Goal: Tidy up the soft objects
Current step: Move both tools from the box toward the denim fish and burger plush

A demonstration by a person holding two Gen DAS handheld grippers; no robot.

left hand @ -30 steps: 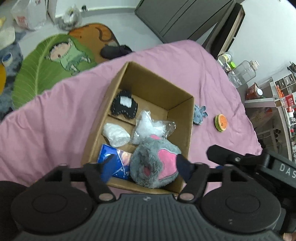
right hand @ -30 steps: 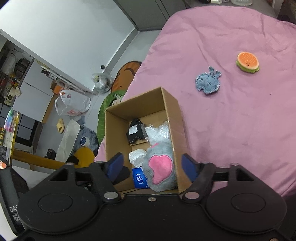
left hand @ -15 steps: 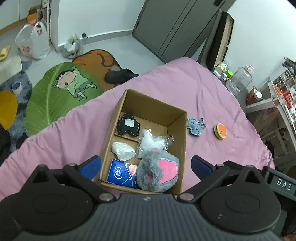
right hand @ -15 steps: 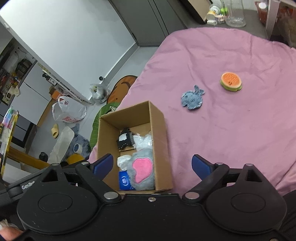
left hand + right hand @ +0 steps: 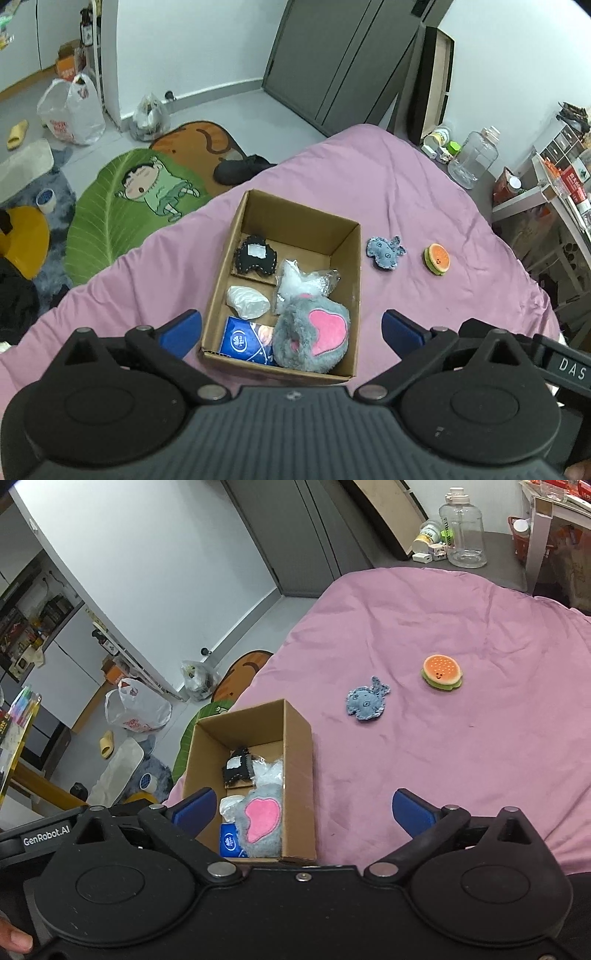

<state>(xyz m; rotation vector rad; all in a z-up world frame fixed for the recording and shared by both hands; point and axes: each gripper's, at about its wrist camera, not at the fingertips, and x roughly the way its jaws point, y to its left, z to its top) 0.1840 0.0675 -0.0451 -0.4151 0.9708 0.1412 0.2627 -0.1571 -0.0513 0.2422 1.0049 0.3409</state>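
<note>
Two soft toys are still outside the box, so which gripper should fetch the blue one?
Probably the right gripper: the blue whale toy lies ahead of it, right of the cardboard box.

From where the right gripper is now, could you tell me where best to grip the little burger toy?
Probably across the burger toy's round sides, coming from above: it lies flat on the pink bedspread, clear of the blue plush, so fingers fit either side.

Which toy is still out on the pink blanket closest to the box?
The little blue fish plush. It lies right beside the cardboard box, while the burger toy sits farther off. The other soft things are already inside the box.
</note>
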